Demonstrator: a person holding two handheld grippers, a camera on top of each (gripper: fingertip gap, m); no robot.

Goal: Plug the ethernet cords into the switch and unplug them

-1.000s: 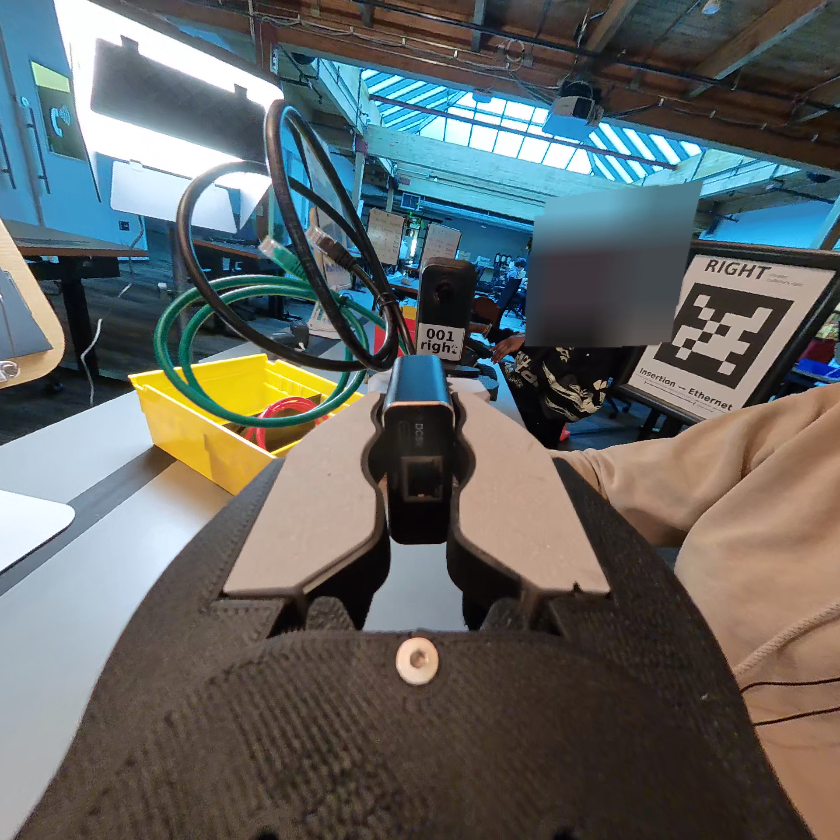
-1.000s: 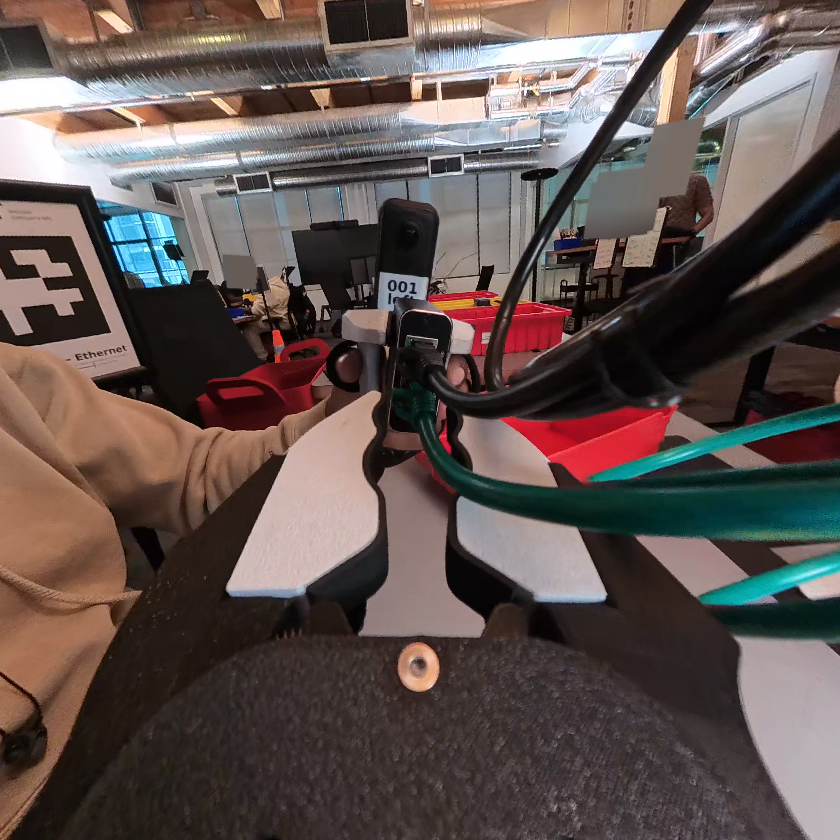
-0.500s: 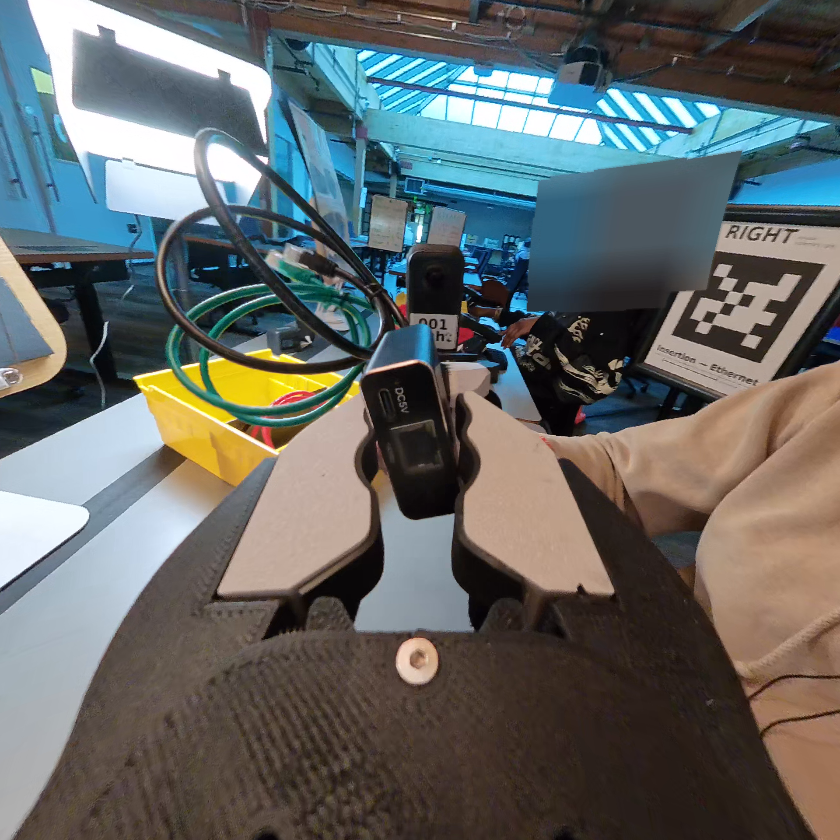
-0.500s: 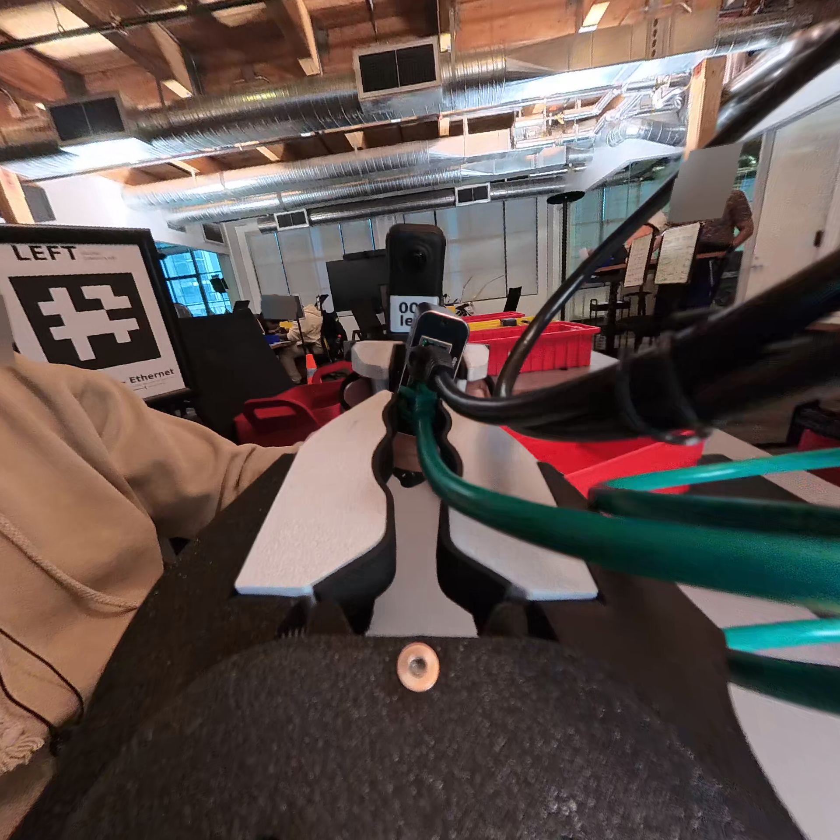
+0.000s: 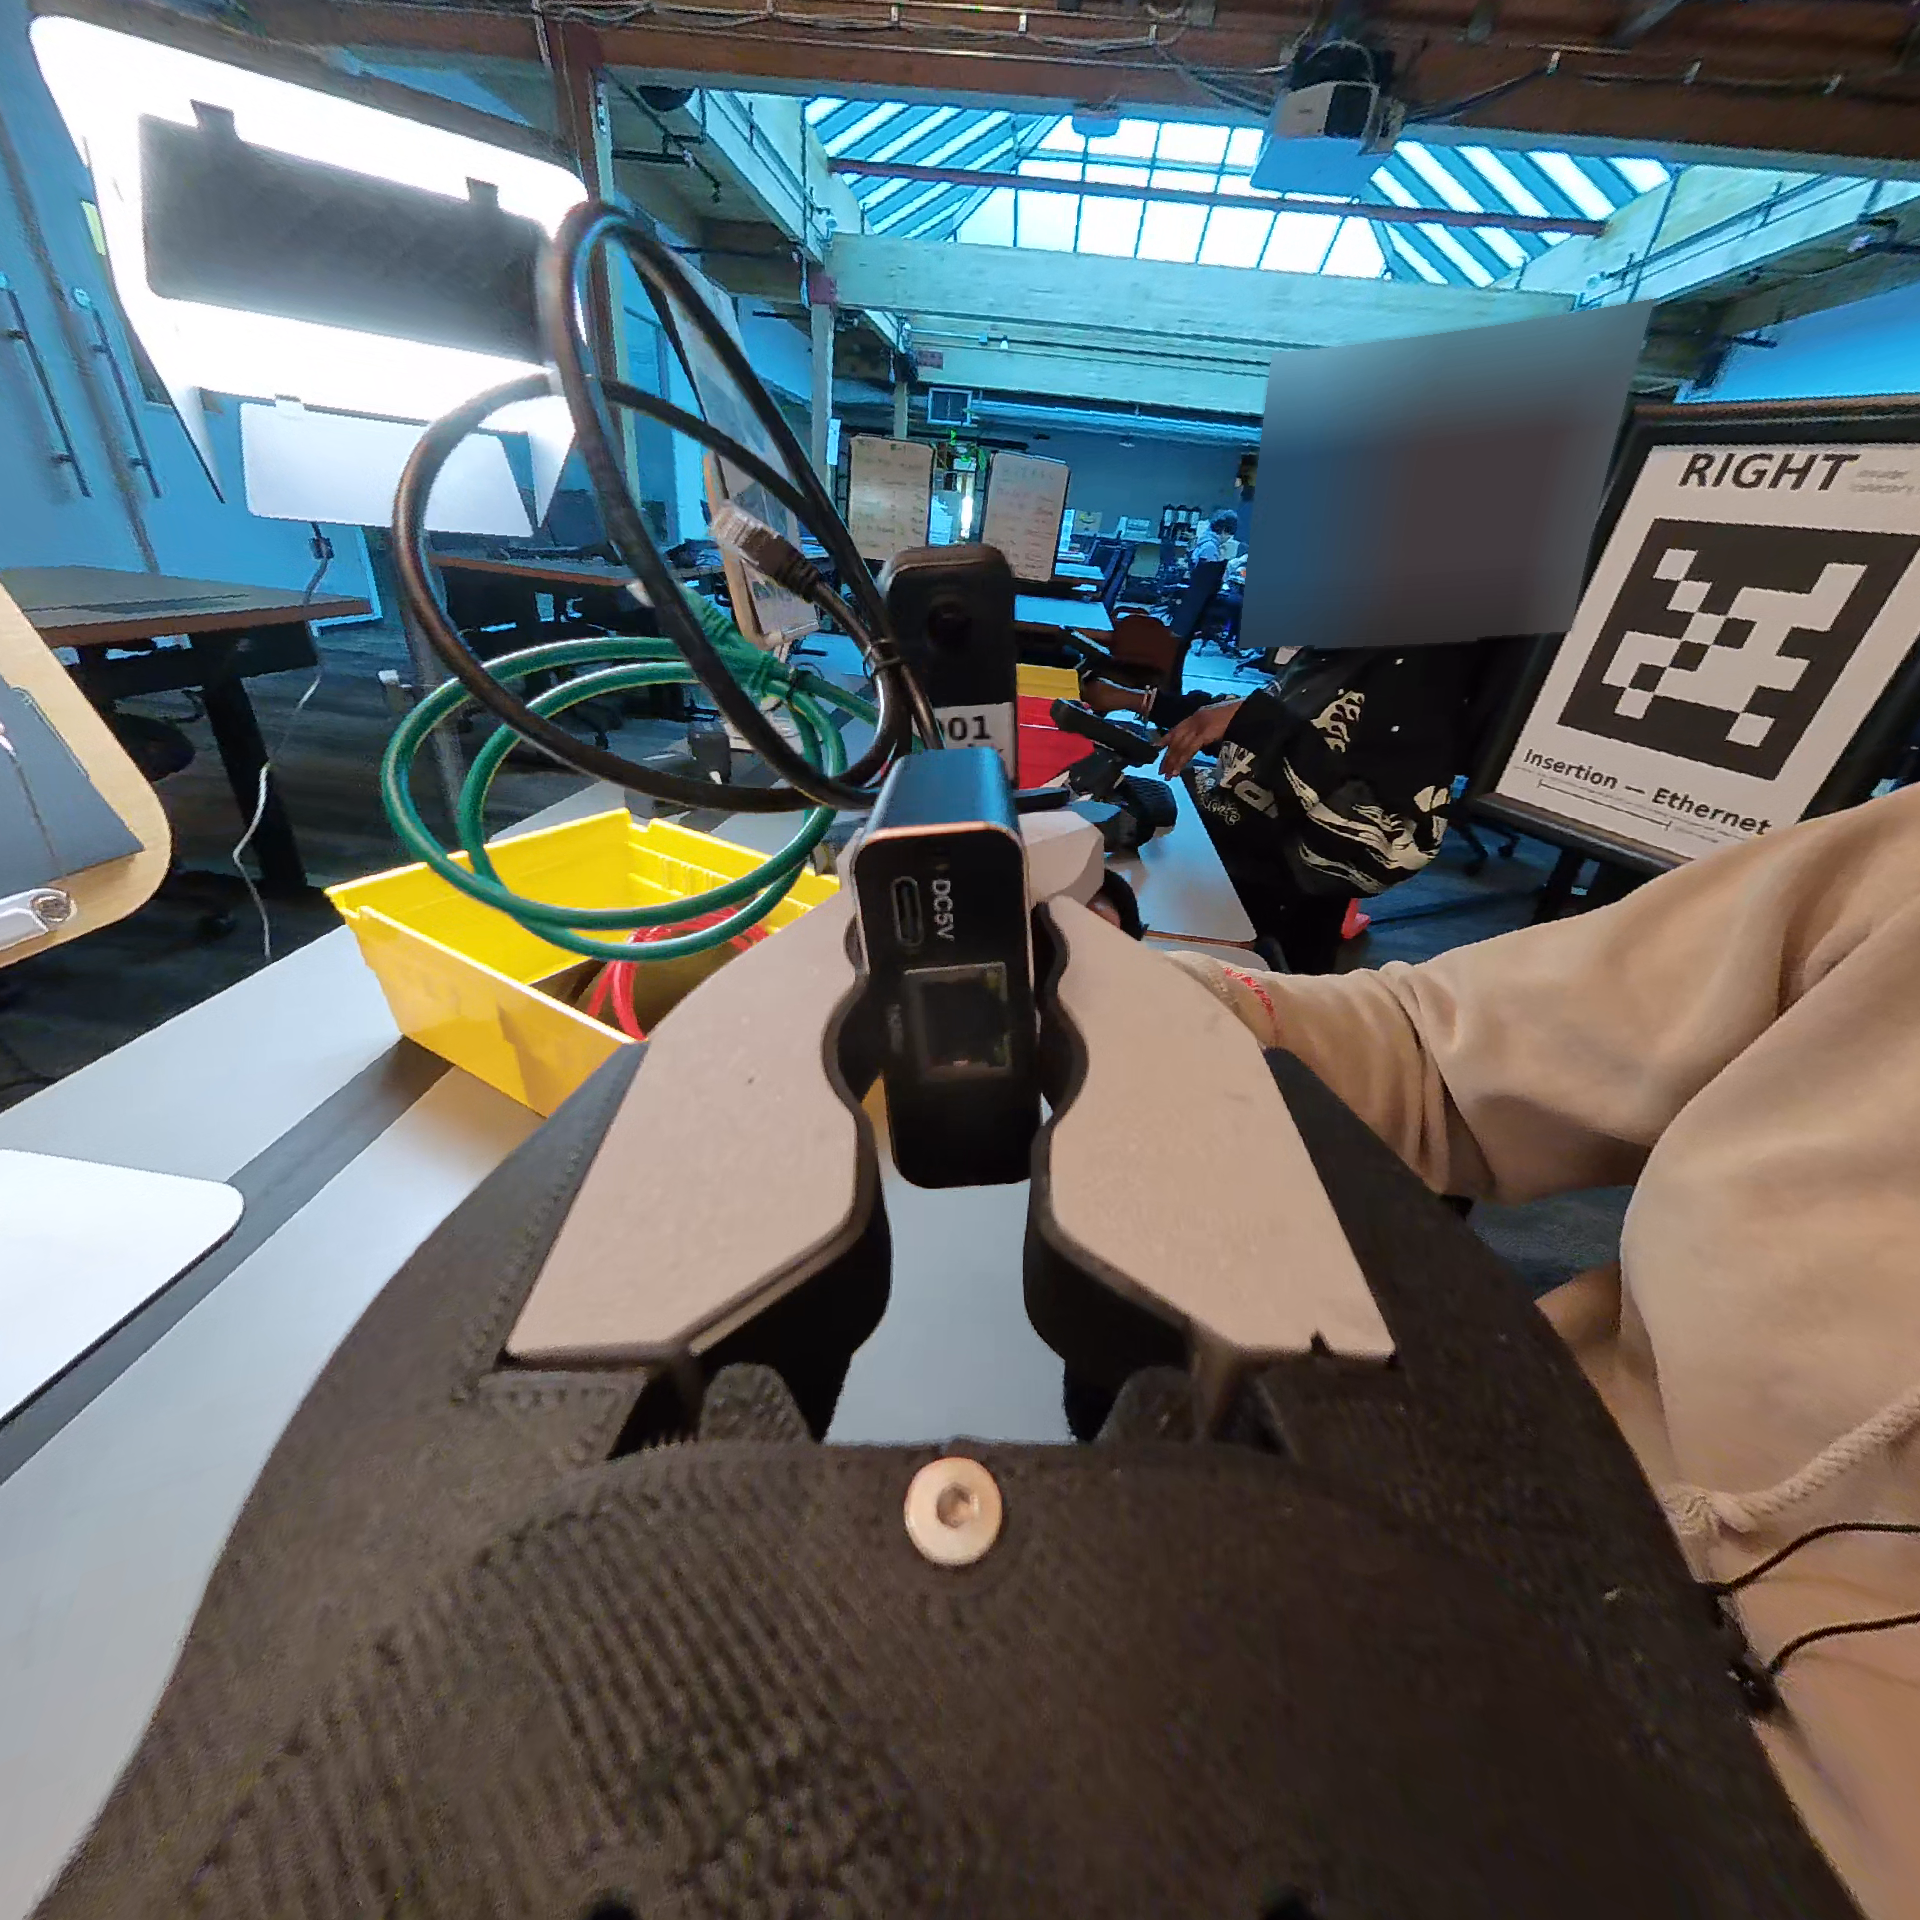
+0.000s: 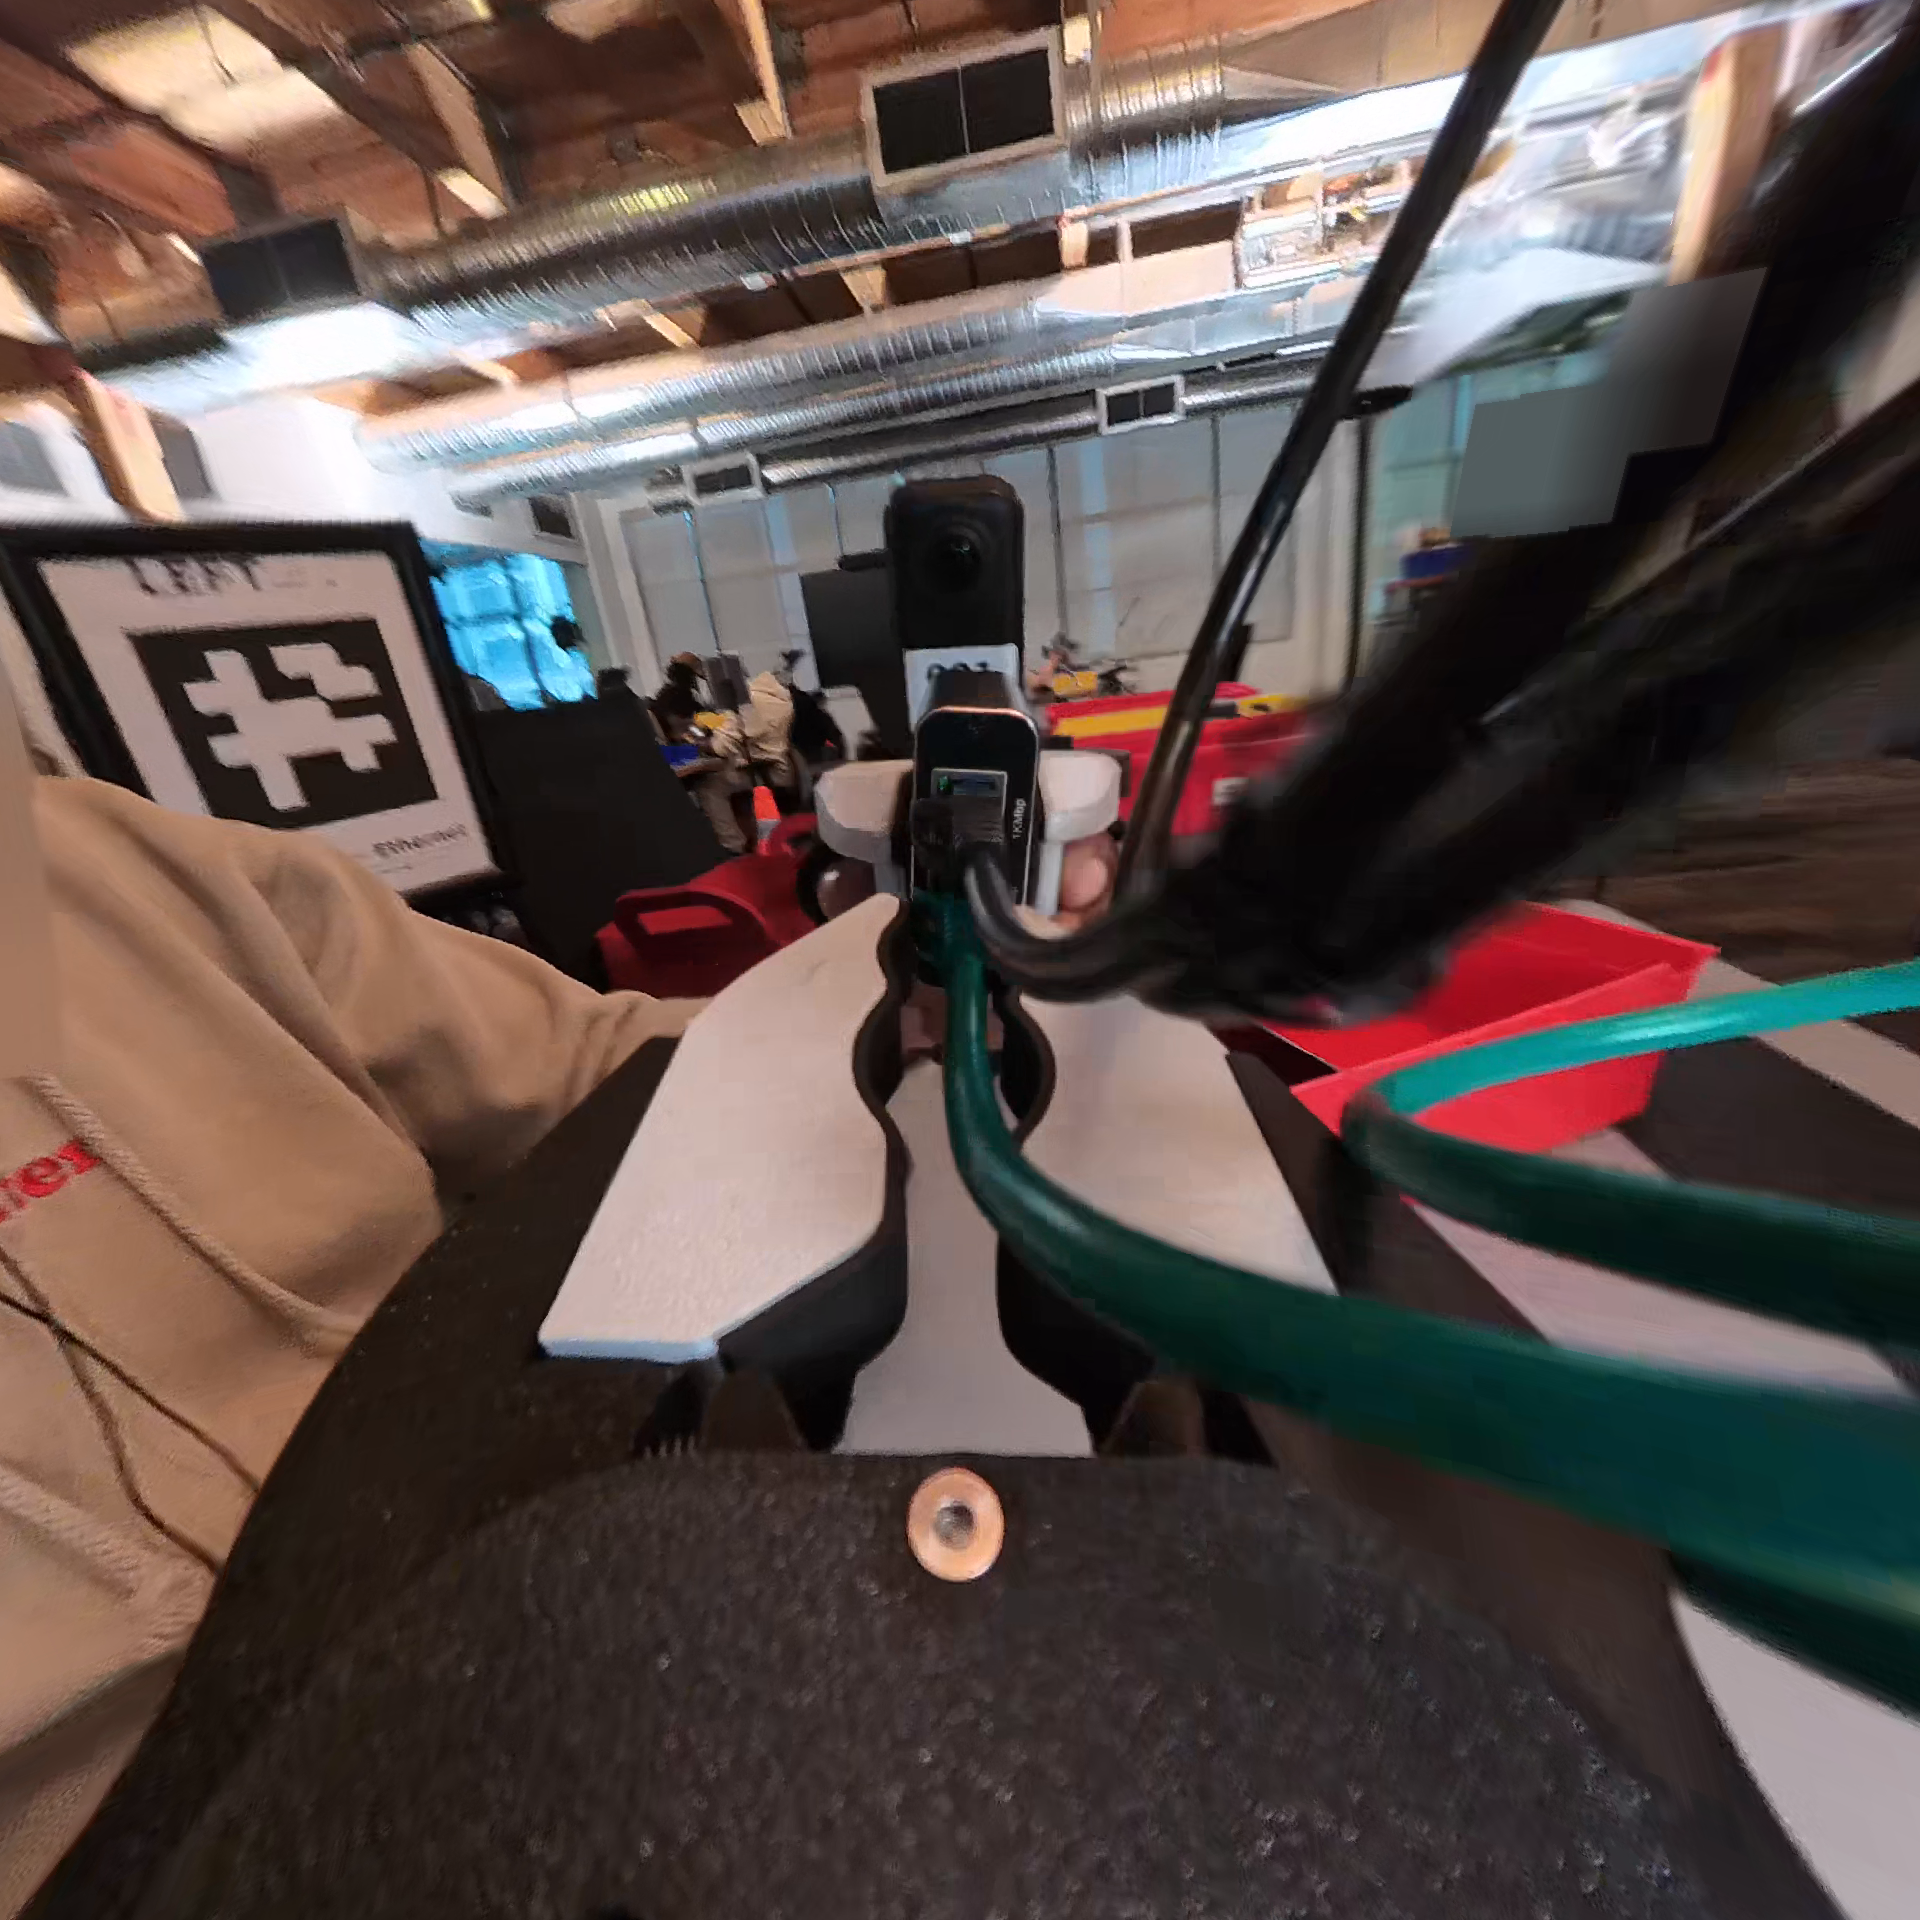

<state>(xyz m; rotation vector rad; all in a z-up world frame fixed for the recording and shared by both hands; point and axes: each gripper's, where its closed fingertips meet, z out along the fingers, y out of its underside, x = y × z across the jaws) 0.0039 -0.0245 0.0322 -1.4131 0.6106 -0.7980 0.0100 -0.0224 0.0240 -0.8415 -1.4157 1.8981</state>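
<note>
My left gripper (image 5: 948,940) is shut on a small black switch (image 5: 951,997) and holds it above the table. The switch's near end shows an empty port. A black cord (image 5: 499,707) and a green cord (image 5: 436,831) hang in loops from its far end. In the right wrist view the switch (image 6: 975,800) faces me with the black cord (image 6: 1351,852) plugged in. My right gripper (image 6: 951,935) is shut on the green cord (image 6: 1351,1361) at its plug, right at the switch's lower port. Whether that plug is seated is hidden.
A yellow bin (image 5: 468,935) with a red cord stands on the grey table (image 5: 208,1143) to the left. A red bin (image 6: 1507,1018) stands behind the right gripper. A beige sleeve (image 5: 1558,1039) lies to the right, with framed marker signs (image 5: 1725,644) behind. Less than 4 cm separates the two grippers' tips.
The switch has turned from tilted back to upright in the left gripper. The cord loops have swung up and to the right. The right view has shifted and is blurred by motion.
</note>
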